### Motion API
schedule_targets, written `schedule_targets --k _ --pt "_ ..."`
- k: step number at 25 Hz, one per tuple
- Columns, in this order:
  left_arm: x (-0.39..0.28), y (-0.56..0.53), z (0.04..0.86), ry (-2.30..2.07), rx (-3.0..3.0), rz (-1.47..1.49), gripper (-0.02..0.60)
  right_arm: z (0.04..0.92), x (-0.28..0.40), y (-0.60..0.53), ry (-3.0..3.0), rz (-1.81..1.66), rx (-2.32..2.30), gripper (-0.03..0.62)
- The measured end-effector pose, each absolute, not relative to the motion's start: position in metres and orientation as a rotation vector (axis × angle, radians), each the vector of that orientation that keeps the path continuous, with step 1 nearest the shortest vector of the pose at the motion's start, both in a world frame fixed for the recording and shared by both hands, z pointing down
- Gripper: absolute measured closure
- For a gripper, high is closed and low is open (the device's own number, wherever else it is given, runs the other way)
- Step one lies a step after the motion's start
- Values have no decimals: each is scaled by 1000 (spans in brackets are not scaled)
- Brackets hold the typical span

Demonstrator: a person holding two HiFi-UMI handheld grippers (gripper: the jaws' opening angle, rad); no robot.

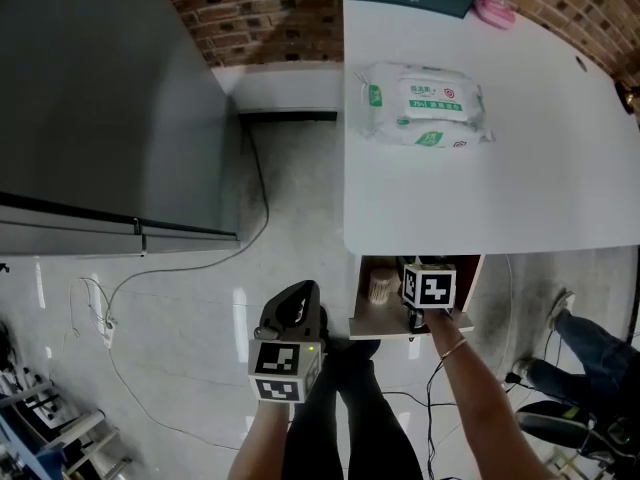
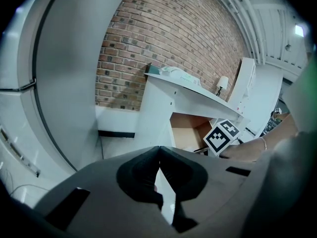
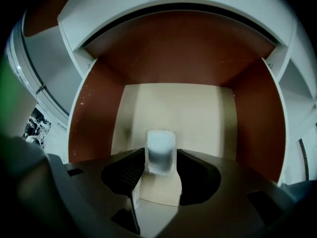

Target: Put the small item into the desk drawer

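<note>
Inside the drawer [image 3: 208, 108], our right gripper [image 3: 160, 165] holds its jaws apart around the small item [image 3: 161, 144], apparently letting it settle there.

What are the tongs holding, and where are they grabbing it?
Nothing, it seems. The small clear pot stands in the drawer between the right tongs, whose pads sit just off its sides. The left tongs are shut and empty.

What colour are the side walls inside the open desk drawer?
Reddish brown. The walls of the drawer show best in the right gripper view.
</note>
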State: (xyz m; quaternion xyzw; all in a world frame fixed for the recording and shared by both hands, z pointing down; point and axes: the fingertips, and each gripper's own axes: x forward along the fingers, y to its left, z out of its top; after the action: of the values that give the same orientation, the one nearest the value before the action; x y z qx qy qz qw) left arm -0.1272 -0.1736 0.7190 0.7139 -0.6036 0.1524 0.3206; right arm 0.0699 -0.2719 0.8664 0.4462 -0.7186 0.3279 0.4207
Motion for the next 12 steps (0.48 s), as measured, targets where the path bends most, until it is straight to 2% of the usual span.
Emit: schedule_targets --k 12 --pt "-105 -178 669 -1592 1949 400 561 773 80 -250 -1948 811 1196 391"
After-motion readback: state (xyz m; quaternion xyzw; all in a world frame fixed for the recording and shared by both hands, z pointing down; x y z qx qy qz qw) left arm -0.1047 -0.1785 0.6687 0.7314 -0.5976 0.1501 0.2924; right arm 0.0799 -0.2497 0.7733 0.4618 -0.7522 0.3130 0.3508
